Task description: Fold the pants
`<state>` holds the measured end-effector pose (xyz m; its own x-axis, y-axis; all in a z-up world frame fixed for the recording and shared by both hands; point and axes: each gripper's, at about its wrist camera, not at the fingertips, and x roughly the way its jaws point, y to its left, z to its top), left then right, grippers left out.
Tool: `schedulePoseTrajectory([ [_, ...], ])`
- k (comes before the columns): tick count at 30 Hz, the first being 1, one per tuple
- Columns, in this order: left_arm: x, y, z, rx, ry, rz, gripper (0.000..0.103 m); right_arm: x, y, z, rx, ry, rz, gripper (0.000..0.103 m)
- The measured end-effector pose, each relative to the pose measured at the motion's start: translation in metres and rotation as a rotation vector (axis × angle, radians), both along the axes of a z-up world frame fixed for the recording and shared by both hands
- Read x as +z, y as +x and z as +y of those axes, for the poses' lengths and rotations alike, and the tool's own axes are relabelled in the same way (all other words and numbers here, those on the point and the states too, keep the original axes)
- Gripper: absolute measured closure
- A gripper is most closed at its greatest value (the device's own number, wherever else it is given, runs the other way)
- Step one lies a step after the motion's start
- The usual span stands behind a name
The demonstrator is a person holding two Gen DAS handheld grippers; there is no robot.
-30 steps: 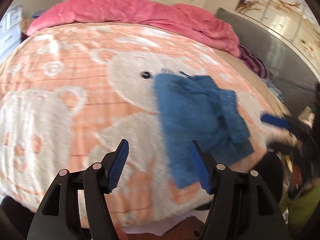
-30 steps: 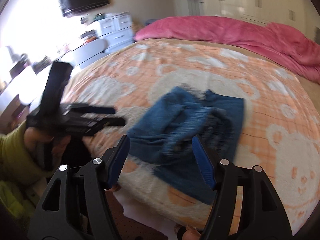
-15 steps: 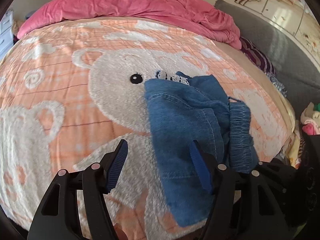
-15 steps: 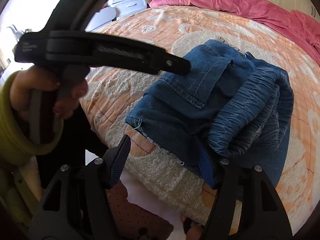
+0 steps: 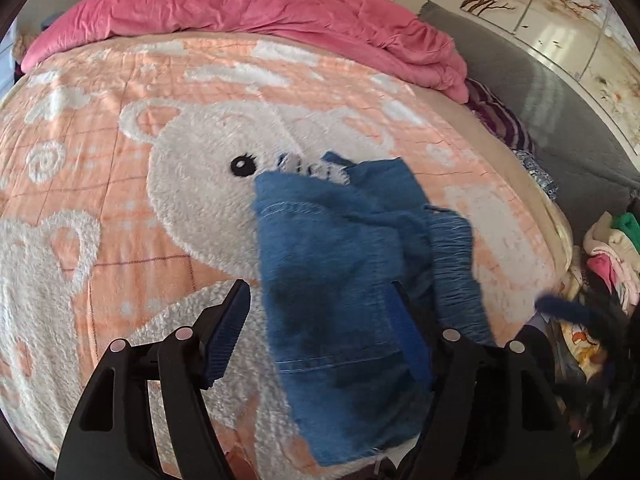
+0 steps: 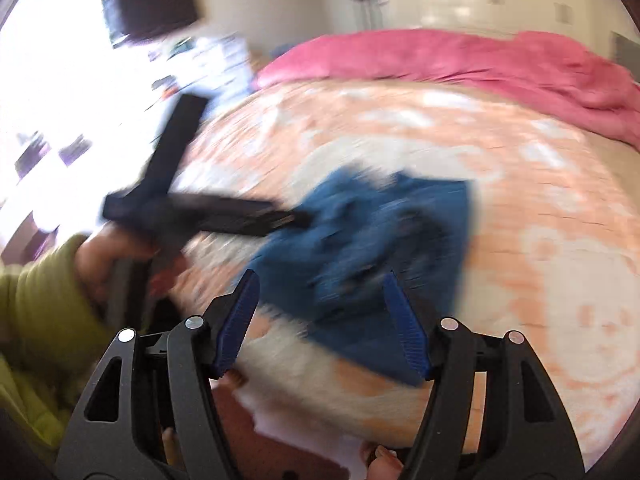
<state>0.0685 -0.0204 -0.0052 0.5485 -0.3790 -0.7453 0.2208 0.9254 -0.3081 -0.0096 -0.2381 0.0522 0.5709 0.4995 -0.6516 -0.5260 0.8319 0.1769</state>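
The bed point(image 5: 120, 184) fills both views under an orange fleece blanket point(image 5: 100, 80) with white bears, and a pink duvet point(image 5: 248, 8) is bunched along its far side. The blue denim pants point(image 5: 340, 264) lie in a folded, rumpled bundle near the bed's close edge, elastic waistband on the right side. The left gripper point(image 5: 318, 336) hovers over the pants with jaws spread wide and holding nothing; in the blurred right wrist view a hand point(image 6: 108, 264) in a green sleeve grips it beside the bundle. The right gripper point(image 6: 322, 326) also hangs wide open and empty, above the pants' point(image 6: 372, 248) near edge. A clothes pile point(image 5: 612, 252) sits right of the bed.
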Motion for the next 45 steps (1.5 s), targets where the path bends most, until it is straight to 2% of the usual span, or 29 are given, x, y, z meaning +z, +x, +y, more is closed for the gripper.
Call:
schedulePoseTrajectory([
  [5,0.015,-0.003,-0.013,-0.026,0.015,-0.037,0.022,-0.001,0.035,-0.041,-0.156,-0.009,0.028,0.041],
  [9,0.013,0.007,-0.019,-0.017,0.076,-0.035,0.021,-0.024,0.069,-0.055,-0.235,-0.057,0.103,0.04],
  [13,0.007,0.017,-0.018,0.001,0.101,-0.016,0.021,-0.043,0.088,-0.061,-0.237,-0.014,0.185,0.04],
  [17,0.002,0.021,-0.018,0.002,0.11,-0.01,0.017,-0.046,0.097,-0.053,-0.203,-0.015,0.197,0.04],
  [24,-0.009,0.025,-0.02,0.001,0.103,0.01,0.016,-0.059,0.105,-0.038,-0.174,-0.039,0.235,0.04],
  [27,-0.02,0.028,-0.017,0.017,0.108,0.024,0.012,-0.069,0.109,-0.036,-0.165,-0.014,0.271,0.04],
  [29,-0.029,0.029,-0.015,0.025,0.078,0.046,0.012,-0.076,0.112,-0.039,-0.169,0.019,0.298,0.04],
  [30,-0.032,0.03,-0.013,0.031,0.063,0.049,0.011,-0.079,0.114,-0.04,-0.169,0.046,0.313,0.041],
  [36,-0.037,0.029,-0.014,0.04,-0.001,0.038,0.013,-0.09,0.12,-0.036,-0.16,0.131,0.352,0.063],
  [37,-0.038,0.029,-0.014,0.048,-0.014,0.037,0.015,-0.091,0.121,-0.035,-0.159,0.155,0.359,0.068],
  [38,-0.039,0.028,-0.014,0.053,-0.037,0.04,0.028,-0.09,0.121,-0.033,-0.155,0.164,0.36,0.077],
  [39,-0.039,0.028,-0.015,0.048,-0.061,0.049,0.035,-0.09,0.121,-0.032,-0.154,0.162,0.354,0.081],
  [42,-0.035,0.025,-0.018,0.041,-0.064,0.038,0.055,-0.08,0.114,-0.027,-0.164,0.15,0.309,0.089],
  [43,-0.032,0.024,-0.018,0.043,-0.069,0.033,0.066,-0.076,0.112,-0.025,-0.166,0.144,0.288,0.091],
  [45,-0.026,0.022,-0.017,0.05,-0.07,0.015,0.07,-0.064,0.107,-0.018,-0.162,0.11,0.235,0.091],
])
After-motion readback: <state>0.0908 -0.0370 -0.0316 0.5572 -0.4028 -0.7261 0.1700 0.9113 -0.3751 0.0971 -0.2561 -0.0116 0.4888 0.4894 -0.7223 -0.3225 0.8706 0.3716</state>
